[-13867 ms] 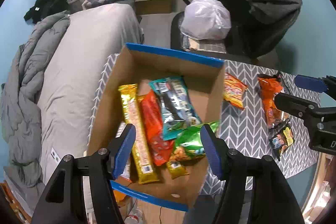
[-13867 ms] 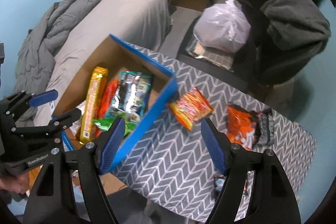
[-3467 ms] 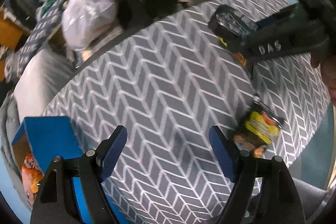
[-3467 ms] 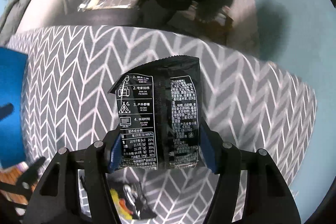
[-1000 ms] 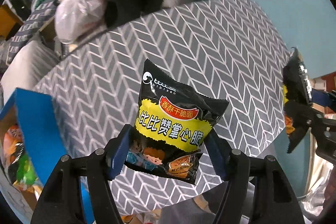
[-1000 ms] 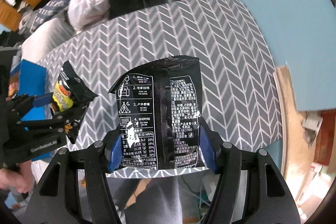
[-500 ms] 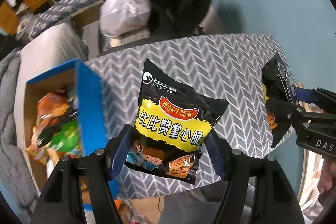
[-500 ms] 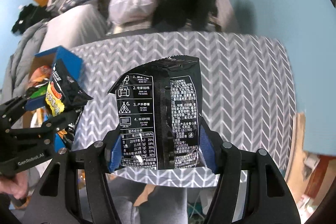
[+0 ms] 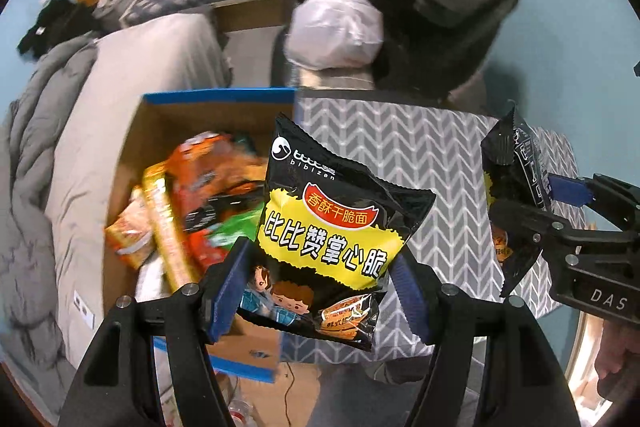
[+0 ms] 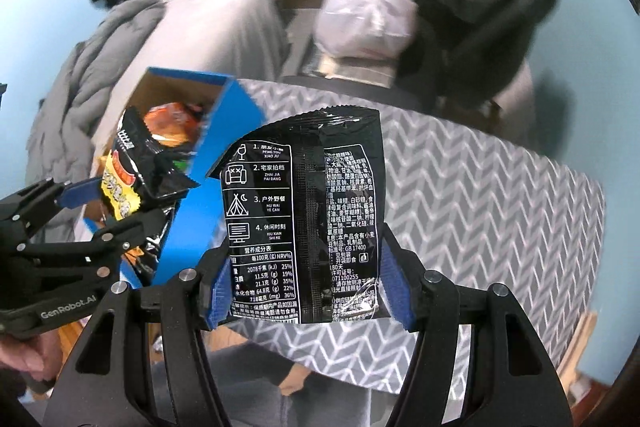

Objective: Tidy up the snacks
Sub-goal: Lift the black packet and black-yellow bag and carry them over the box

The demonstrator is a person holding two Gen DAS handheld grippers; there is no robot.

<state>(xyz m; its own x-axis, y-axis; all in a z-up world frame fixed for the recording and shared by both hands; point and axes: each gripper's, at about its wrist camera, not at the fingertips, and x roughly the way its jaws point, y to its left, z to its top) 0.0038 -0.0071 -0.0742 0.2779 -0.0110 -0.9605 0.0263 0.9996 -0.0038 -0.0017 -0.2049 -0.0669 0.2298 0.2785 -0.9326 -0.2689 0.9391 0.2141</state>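
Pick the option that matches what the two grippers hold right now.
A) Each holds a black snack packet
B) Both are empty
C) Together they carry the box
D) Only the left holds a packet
A: the left gripper clamps a black snack packet showing its front, and the right gripper clamps a second black packet showing its back.

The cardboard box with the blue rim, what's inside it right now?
The cardboard box holds a pile of snack packets: a long gold one, orange and green ones. The held black packet hides its right side.
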